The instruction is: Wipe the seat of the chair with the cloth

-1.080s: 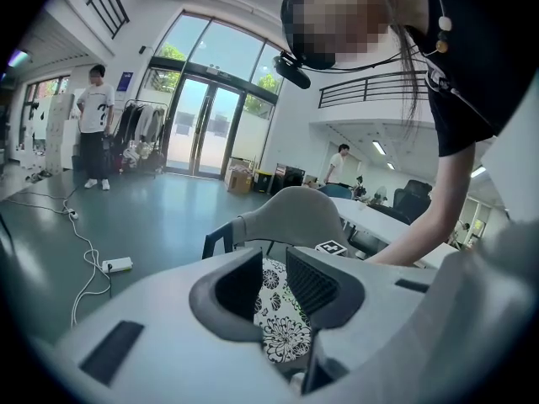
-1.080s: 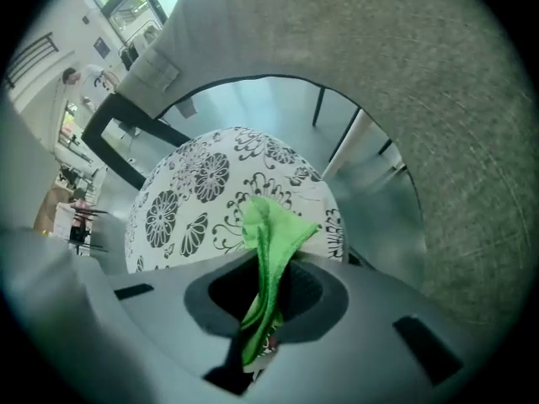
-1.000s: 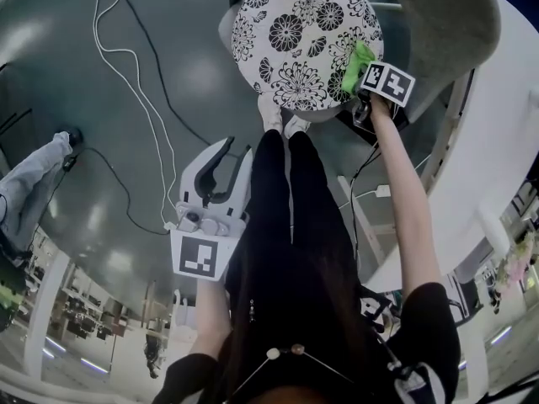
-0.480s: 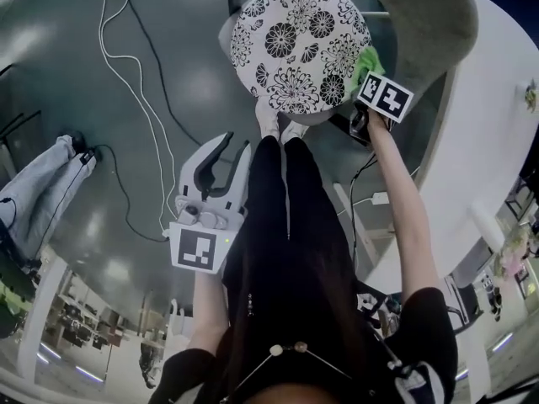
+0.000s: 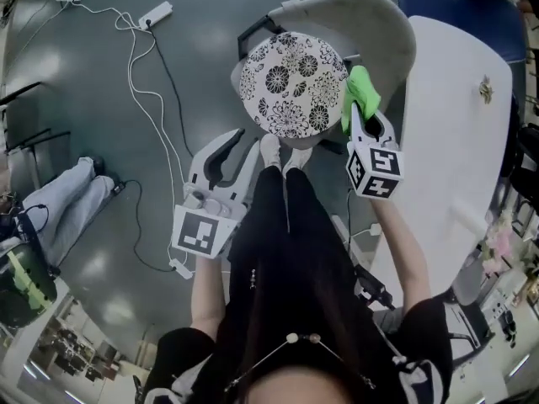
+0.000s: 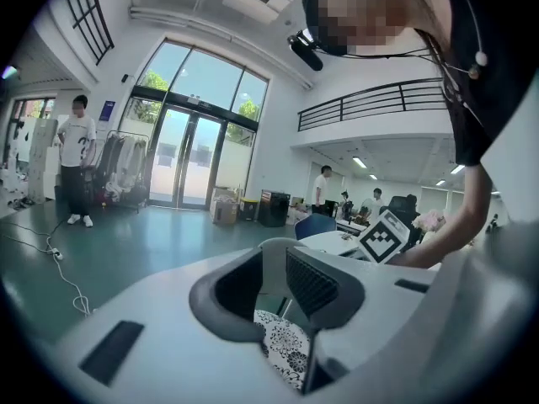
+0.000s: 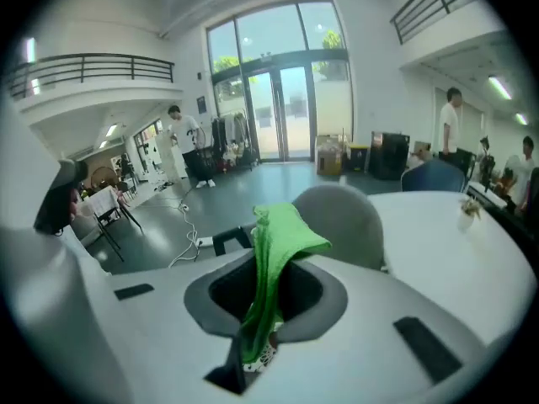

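1. Head view: the left gripper (image 5: 244,141) has its jaws apart and empty, just short of the round black-and-white floral chair seat (image 5: 286,78). The right gripper (image 5: 364,116) pinches a bright green cloth (image 5: 358,89) beside the seat's right edge.
2. Left gripper view: nothing sits between the parted jaws, and the seat shows below them.
3. Right gripper view: the jaws clamp the cloth, which flops over their tips.

A black short-sleeved top (image 5: 429,318), black trousers (image 5: 286,217) and white shoes (image 5: 282,151) are worn; left gripper (image 5: 242,146) and right gripper (image 5: 364,118) are moulded white.
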`<state>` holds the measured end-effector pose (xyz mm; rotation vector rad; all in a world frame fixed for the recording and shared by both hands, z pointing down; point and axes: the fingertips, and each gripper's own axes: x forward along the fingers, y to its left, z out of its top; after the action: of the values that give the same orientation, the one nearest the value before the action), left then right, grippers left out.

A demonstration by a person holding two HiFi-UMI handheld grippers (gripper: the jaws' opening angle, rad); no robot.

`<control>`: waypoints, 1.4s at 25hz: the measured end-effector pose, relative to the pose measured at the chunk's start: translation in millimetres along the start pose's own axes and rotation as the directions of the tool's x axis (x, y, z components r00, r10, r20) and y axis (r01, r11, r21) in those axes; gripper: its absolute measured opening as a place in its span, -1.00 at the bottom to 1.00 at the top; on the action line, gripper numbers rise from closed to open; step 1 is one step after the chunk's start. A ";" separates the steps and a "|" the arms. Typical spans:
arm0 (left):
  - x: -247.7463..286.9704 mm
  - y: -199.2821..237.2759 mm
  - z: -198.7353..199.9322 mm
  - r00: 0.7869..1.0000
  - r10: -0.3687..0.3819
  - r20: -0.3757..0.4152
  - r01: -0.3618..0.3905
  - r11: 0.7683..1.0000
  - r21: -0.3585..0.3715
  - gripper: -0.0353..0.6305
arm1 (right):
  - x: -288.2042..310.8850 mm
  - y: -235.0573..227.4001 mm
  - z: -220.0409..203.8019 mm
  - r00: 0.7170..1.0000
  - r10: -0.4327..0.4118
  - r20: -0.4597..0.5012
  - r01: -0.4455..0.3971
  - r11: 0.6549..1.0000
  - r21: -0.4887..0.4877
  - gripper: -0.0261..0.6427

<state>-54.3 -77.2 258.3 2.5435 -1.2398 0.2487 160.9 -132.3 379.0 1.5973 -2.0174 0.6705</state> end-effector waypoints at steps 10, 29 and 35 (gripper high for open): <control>-9.0 -40.2 108.0 0.994 -0.070 0.083 0.071 0.997 -0.009 -0.73 | -174.7 12.1 148.5 0.923 0.038 0.382 0.058 0.970 -0.237 -0.79; -37.1 -75.7 178.0 0.964 -0.084 0.252 0.042 0.985 0.166 -0.82 | -274.6 54.1 195.9 0.781 0.026 0.624 0.172 0.952 -0.255 -0.80; -43.7 -77.1 176.1 0.961 -0.070 0.268 0.026 0.986 0.167 -0.82 | -282.0 47.9 190.6 0.779 0.017 0.627 0.167 0.958 -0.233 -0.80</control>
<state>-16.0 -60.0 65.7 2.8199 -1.2974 -0.0157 159.3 -35.2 49.2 1.8688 -2.3360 -0.2288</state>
